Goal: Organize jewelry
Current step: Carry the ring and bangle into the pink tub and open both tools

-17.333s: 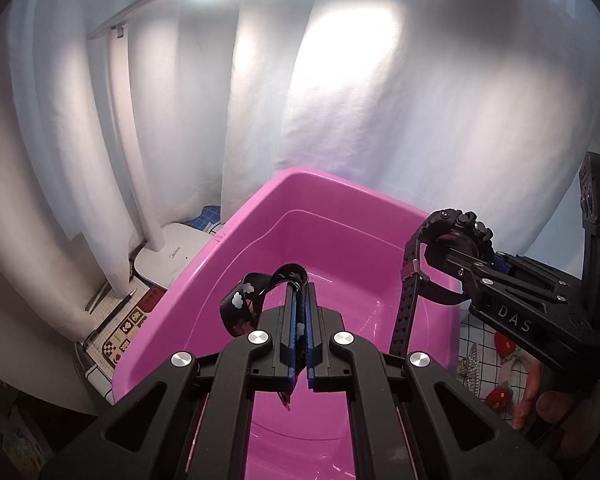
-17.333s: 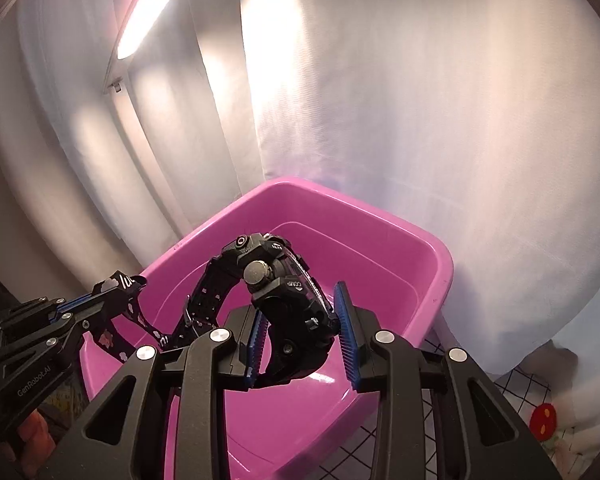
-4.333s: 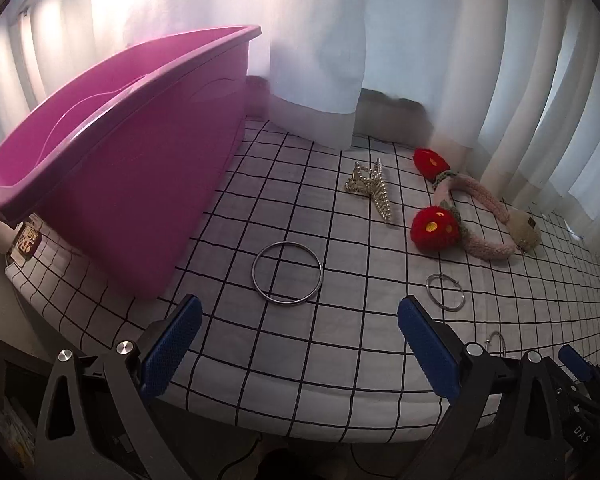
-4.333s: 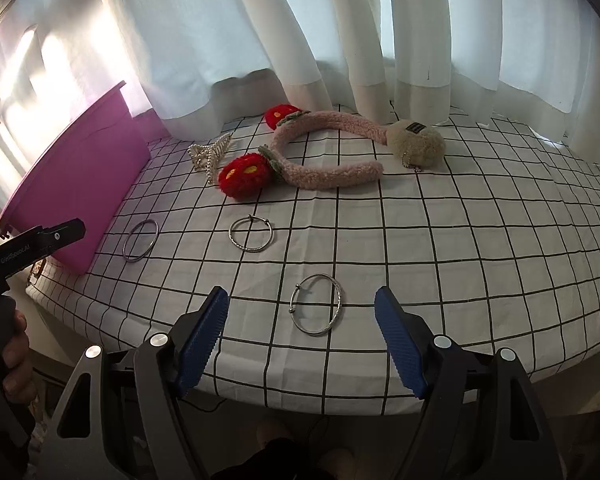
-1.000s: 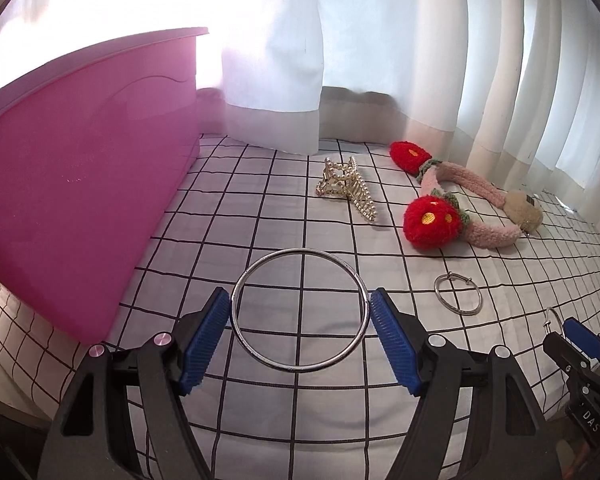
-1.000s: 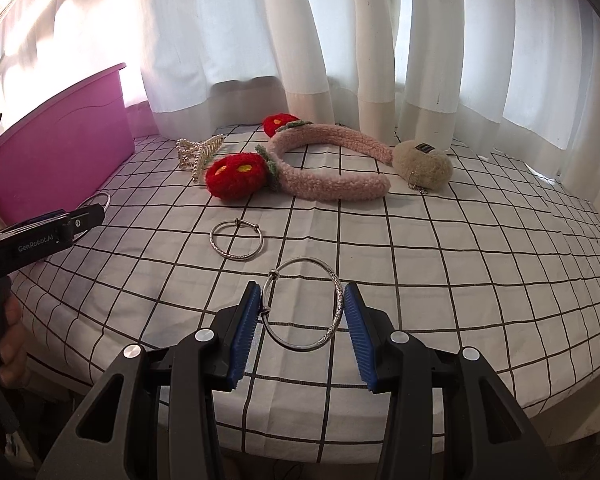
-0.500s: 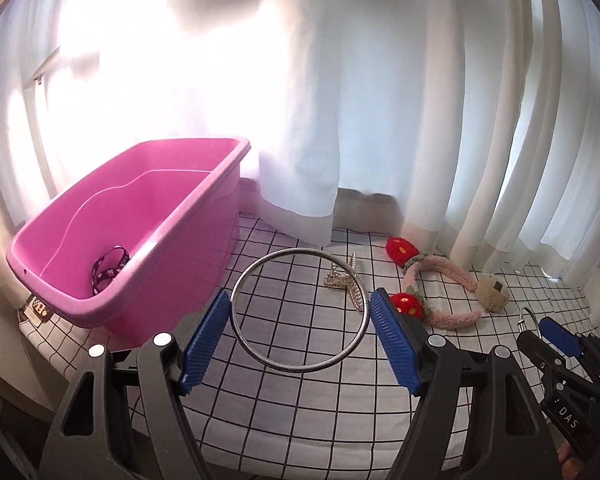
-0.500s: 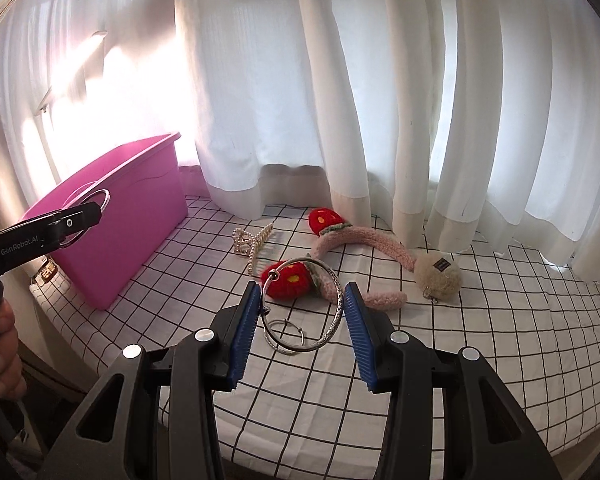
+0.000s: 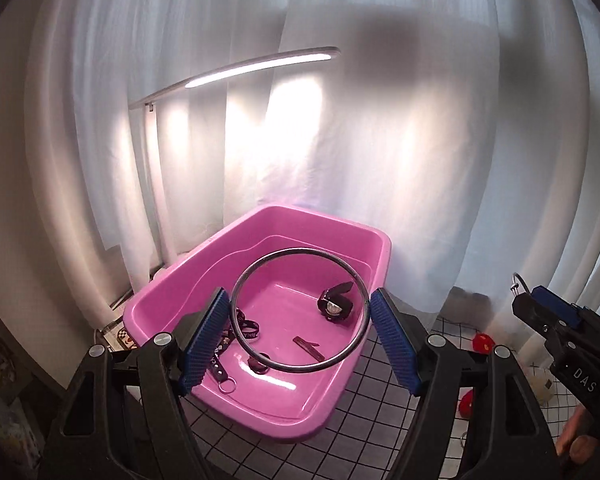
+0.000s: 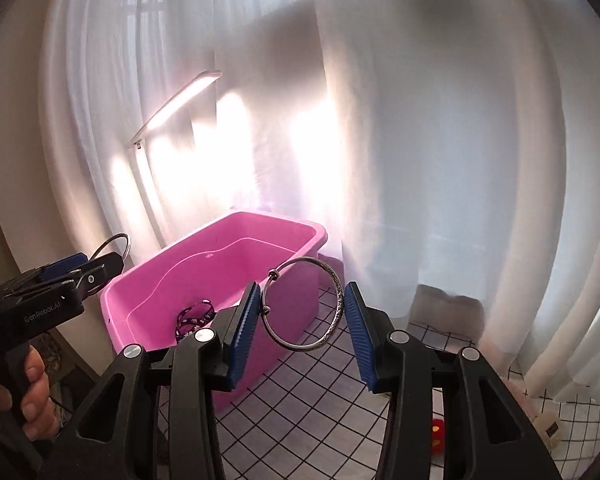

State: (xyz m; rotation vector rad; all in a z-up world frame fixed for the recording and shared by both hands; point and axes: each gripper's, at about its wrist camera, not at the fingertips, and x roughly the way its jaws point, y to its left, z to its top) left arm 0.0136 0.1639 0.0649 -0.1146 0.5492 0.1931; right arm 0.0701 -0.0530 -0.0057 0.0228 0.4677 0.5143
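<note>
Left wrist view: the left gripper (image 9: 300, 332) is grasping the big ring (image 9: 300, 311), with one blue pad pressed on each side of it. One second ago this ring lay flat on the checked cloth (image 9: 376, 396). Now it is up in the air, right over the pink tub (image 9: 364, 236). Through the ring you can see things already down in the tub: a black watch (image 9: 335, 303) toward 1 o'clock inside the ring, and a dark strap (image 9: 244, 326) at about 8 o'clock. The right gripper (image 9: 540, 304) shows at 3 o'clock in this view, with a bit of thin wire sticking up from its tip. A lit lamp (image 9: 260, 68) hangs at 11 o'clock in front of the white curtain (image 9: 420, 120).

Right wrist view: the right gripper (image 10: 300, 312) is grasping the silver bangle (image 10: 305, 305) between its blue pads. A second ago the bangle was on the cloth too. Now it is lifted, and the tub sits at about 10 o'clock from it, so it looks not quite over the tub yet. The left gripper shows at 9 o'clock, and its ring pokes up past its tip.

Both rings have left the cloth and come close to the tub. I think the next step is to let go of the big ring so it drops in, then bring the bangle over the tub and drop it as well. Other pieces, like a red fuzzy thing (image 9: 482, 342), are still on the cloth.
</note>
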